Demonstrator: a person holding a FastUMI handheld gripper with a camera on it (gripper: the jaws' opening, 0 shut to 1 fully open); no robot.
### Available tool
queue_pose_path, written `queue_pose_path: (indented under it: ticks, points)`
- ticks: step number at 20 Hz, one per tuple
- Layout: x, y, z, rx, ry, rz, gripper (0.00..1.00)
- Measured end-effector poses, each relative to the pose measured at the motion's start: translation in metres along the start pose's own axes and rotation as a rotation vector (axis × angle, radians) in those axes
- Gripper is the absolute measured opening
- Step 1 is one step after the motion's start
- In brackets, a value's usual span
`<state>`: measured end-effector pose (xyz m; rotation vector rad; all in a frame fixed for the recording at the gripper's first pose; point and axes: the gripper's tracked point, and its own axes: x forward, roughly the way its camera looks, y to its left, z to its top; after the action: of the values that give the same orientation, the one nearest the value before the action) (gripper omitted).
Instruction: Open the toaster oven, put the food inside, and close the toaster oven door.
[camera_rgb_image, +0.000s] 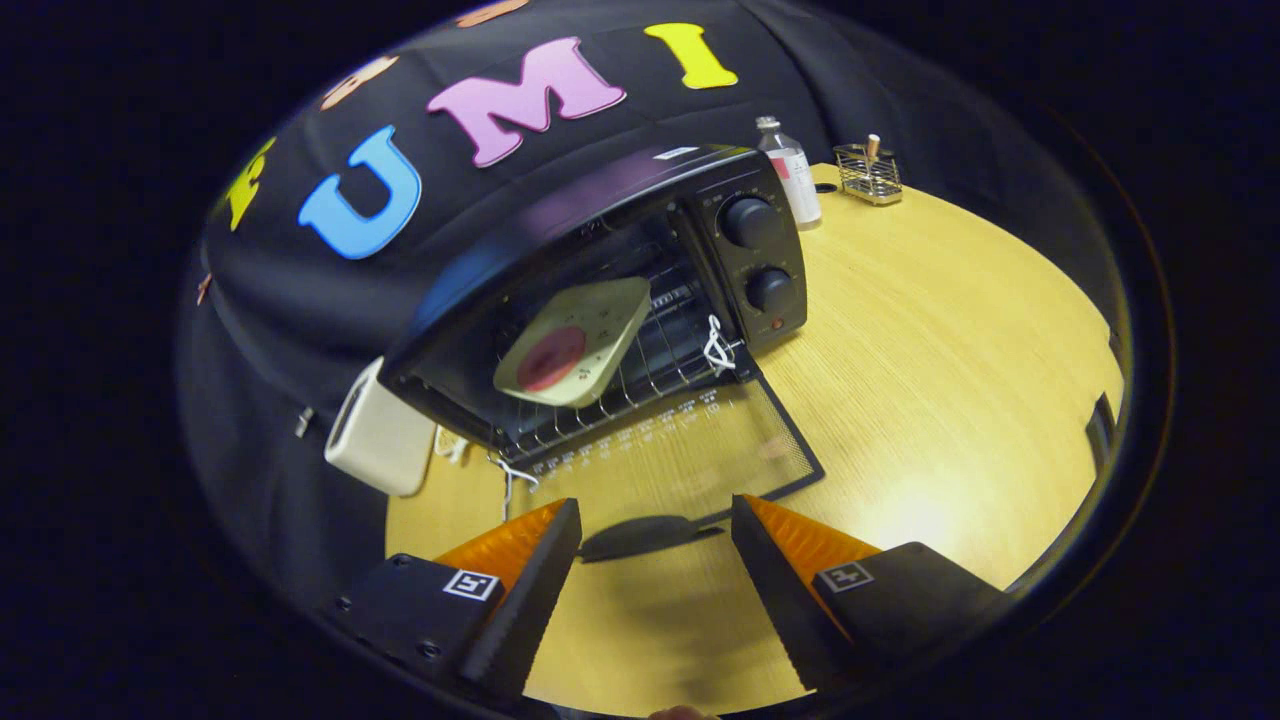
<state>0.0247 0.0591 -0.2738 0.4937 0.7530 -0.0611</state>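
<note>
The gripper (655, 520) hung with its fingers spread apart and empty above bare table (950, 330). Just ahead lay the lowered glass door (690, 455) with its handle (640, 537) between the fingertips. Beyond, the plate of food (573, 342) (tilted) sat on the rack inside the toaster oven (610, 290).

Gripper (655, 525) with square markers on black screwed blocks

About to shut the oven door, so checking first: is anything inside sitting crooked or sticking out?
The plate sits tilted on the oven rack, one edge raised, not flat. The door lies open; the open gripper holds nothing.
</note>
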Motion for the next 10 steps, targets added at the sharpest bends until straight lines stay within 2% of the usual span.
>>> queue_pose_path:
  ticks: [4,10]
  points:
    - [-0.006,-0.010,-0.030,-0.185,0.054,-0.062,0.99]
    - [0.009,-0.022,-0.066,-0.351,0.146,-0.117,1.00]
